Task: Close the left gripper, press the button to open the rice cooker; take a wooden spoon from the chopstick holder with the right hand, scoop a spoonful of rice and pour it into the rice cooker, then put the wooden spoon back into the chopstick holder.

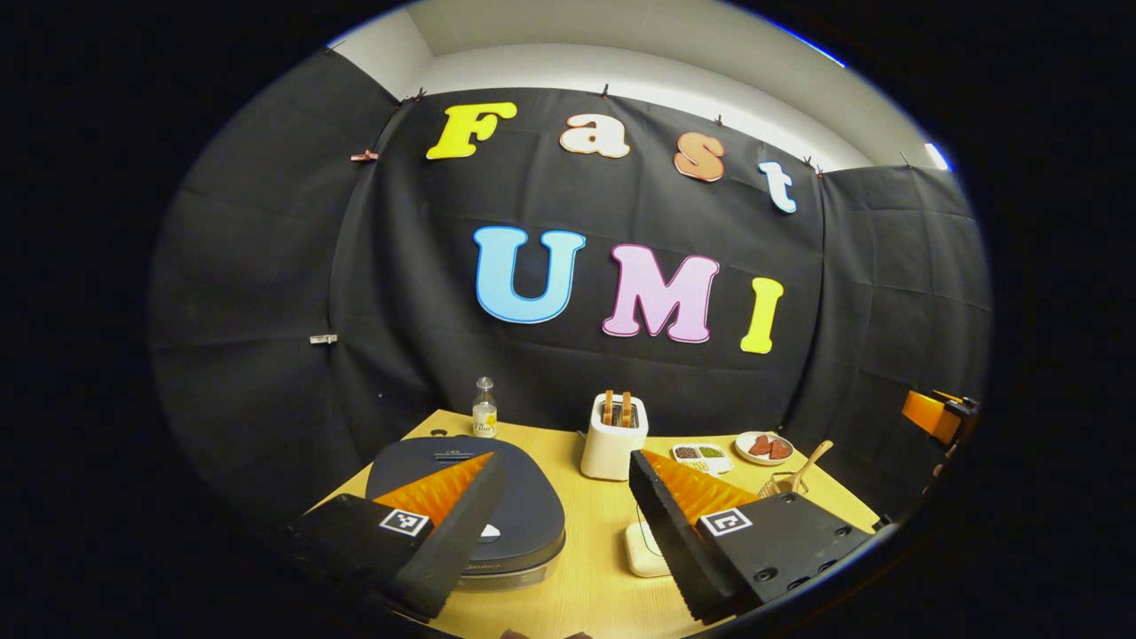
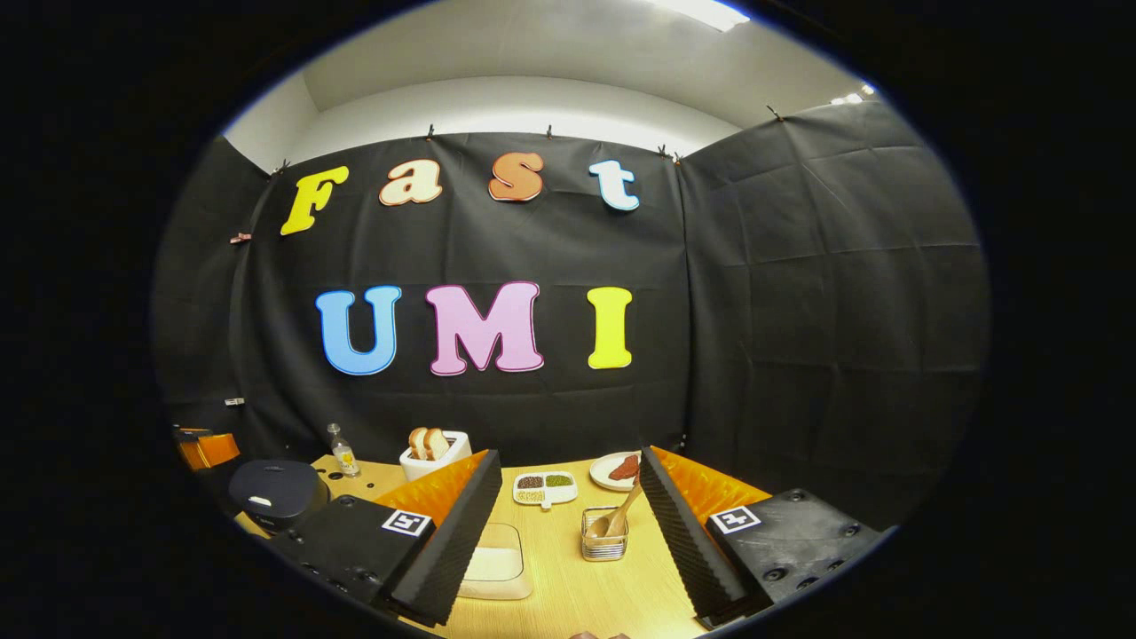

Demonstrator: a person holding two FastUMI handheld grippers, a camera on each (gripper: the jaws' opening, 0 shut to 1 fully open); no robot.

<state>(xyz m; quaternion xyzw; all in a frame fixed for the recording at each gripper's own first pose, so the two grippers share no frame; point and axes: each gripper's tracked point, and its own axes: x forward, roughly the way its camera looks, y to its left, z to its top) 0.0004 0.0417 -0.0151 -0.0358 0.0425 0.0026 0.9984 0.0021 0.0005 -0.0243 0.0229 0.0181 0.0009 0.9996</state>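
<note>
left gripper (image 1: 561, 524): fingers spread wide apart, holding nothing, hanging over the table (image 1: 586, 586); one finger overlaps the cooker lid in the left gripper view
right gripper (image 2: 564, 532): also released, jaws wide, nothing between them, above the table in front of the holder
rice cooker (image 1: 524, 506): dark lid down, closed, at the table's left side; small pale button patch at its front edge (partly hidden by the finger)
chopstick holder (image 2: 605, 535): wire basket, upright, mid-table between the right gripper's fingers
wooden spoon (image 2: 621, 515): standing in the holder, handle leaning up to the right
rice container (image 2: 497, 568): clear box with white rice inside, just left of the holder, partly behind the right gripper's left finger
toaster (image 1: 613, 439): white, two slices of bread in the slots
divided dish (image 2: 545, 486): three compartments, dark, green and pale grains
plate (image 2: 617, 470): reddish pieces on it, back right
bottle (image 1: 484, 410): small, clear, near the back wall, contents cannot tell
</note>
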